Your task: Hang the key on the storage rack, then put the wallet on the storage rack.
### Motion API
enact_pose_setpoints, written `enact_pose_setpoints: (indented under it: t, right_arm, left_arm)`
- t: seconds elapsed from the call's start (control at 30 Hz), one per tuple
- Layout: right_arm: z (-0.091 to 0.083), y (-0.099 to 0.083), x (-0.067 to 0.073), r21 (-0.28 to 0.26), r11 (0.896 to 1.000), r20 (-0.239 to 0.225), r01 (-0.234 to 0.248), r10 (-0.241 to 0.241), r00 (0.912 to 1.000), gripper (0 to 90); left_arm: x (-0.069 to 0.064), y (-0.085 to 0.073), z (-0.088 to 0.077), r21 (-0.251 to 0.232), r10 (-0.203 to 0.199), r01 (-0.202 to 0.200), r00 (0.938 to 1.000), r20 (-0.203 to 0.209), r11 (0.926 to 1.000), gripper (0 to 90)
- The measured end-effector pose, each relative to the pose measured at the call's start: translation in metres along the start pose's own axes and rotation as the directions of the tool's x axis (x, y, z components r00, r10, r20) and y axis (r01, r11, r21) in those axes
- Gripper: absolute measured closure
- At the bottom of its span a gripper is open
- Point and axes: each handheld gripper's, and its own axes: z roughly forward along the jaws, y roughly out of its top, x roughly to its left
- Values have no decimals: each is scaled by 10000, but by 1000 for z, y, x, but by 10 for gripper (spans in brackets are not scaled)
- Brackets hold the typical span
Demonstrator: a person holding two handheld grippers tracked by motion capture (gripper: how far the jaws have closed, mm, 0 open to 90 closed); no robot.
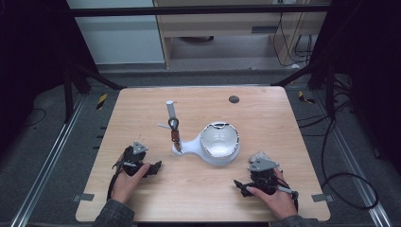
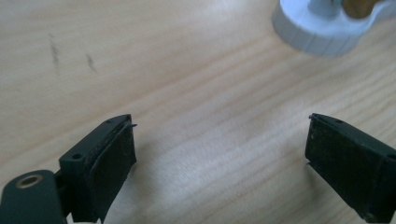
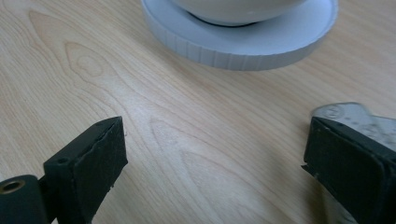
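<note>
Pale wooden table (image 1: 142, 109) lies bare between my left gripper (image 1: 153, 166) and right gripper (image 1: 239, 185), both resting wide open and empty, so I judge I'm between steps, and next must reach forward to the white stand (image 1: 215, 144) at mid-table.

White stand (image 1: 208, 151), pale wood-grain table (image 1: 265, 118).

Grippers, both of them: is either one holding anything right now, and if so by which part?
Nothing is held. The left gripper and right gripper both have jaws apart over bare table, short of the white stand with its bowl.
</note>
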Motion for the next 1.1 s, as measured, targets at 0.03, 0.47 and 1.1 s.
enact_pose_setpoints:
  t: [0.03,0.47,1.1]
  right_arm:
    - [-4,0,-1,-2,10000,209,0,0,9998,62]
    - [-34,13,-41,1442,9868,947,-740,607,9937,77]
    - [-46,23,-80,3423,9288,556,-1420,1309,9898,79]
  left_arm:
    - [0,0,0,-33,-11,12,10000,25,10000,57]
    - [2,-4,2,-246,-54,53,10000,-26,9997,18]
    - [-1,-4,2,-249,-80,79,10000,-28,9997,8]
